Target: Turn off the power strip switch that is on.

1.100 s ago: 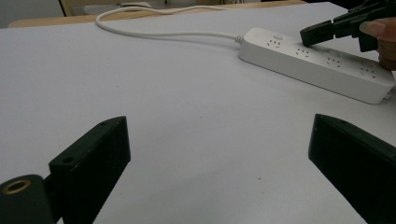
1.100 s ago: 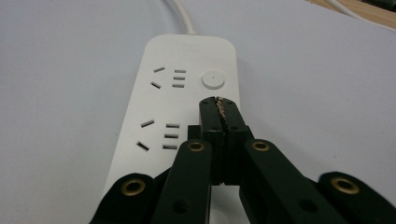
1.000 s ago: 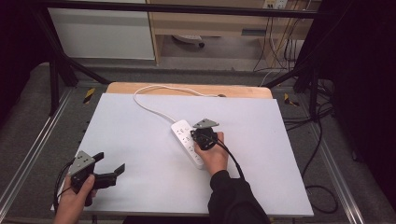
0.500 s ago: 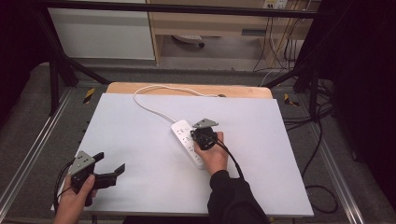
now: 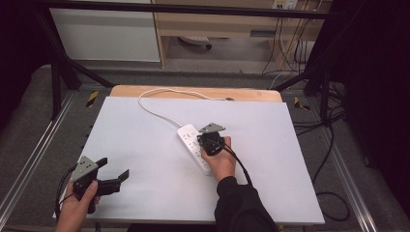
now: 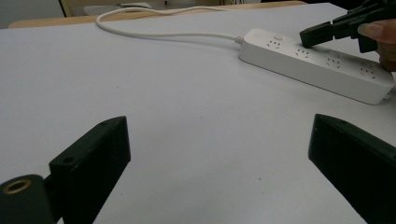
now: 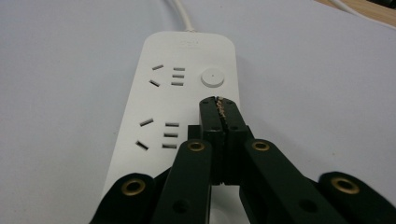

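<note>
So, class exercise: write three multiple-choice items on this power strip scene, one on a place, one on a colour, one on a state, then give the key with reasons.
1. Where do the tips of the right hand-held gripper sit?
A. Just short of the round button
B. On the cable
C. Off the table

2. What colour is the power strip?
A. Black
B. White
C. Orange

3. How do the jaws of the left hand-held gripper stand?
A. Pressed together
C. Closed on the cable
B. Wide apart with nothing between them

Key: 1 A, the right gripper view shows the closed tips over the strip just below the round button. 2 B, its body and cable are white against the pale table. 3 B, the left gripper view shows bare table between the two jaws.
</note>
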Available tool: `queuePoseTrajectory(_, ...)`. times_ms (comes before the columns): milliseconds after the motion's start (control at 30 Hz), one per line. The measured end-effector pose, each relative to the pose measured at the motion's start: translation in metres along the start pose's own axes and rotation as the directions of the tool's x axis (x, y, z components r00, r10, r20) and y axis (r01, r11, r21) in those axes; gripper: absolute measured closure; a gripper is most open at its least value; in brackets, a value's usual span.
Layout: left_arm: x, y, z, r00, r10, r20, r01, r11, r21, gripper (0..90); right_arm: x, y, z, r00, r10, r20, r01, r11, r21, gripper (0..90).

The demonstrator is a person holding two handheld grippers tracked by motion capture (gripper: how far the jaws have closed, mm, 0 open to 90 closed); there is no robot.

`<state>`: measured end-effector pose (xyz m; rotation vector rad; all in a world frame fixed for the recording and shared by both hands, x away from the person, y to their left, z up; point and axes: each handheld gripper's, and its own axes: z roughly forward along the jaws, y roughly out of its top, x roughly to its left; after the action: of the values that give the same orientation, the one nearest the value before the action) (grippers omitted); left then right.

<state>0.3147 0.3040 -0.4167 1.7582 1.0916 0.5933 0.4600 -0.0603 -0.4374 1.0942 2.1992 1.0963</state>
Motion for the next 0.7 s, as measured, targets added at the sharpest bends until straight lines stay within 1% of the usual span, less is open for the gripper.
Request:
queuePoseTrajectory(500, 0.0003, 0.0001, 0.0006, 1.0, 0.003, -0.005, -0.003, 1.0, 0.001, 5.6, -0.0002, -0.0001, -0.0001, 1.0, 0.002, 0.0, -0.002, 1.0, -0.003, 90.0)
queuePoseTrajectory(600, 0.0003, 0.0, 0.0005, 1.0, 0.002, -0.006, -0.002, 1.0, 0.001, 5.6, -0.0011, -0.0002, -0.0003, 0.9998, 0.015, -0.008, -0.015, 1.0, -0.001, 90.0)
queuePoseTrajectory(700, 0.0005, -0.0001, 0.0006, 1.0, 0.002, -0.006, -0.002, 1.0, 0.002, 5.6, -0.0011, -0.0001, -0.0003, 0.9999, 0.013, -0.009, -0.013, 1.0, -0.001, 90.0)
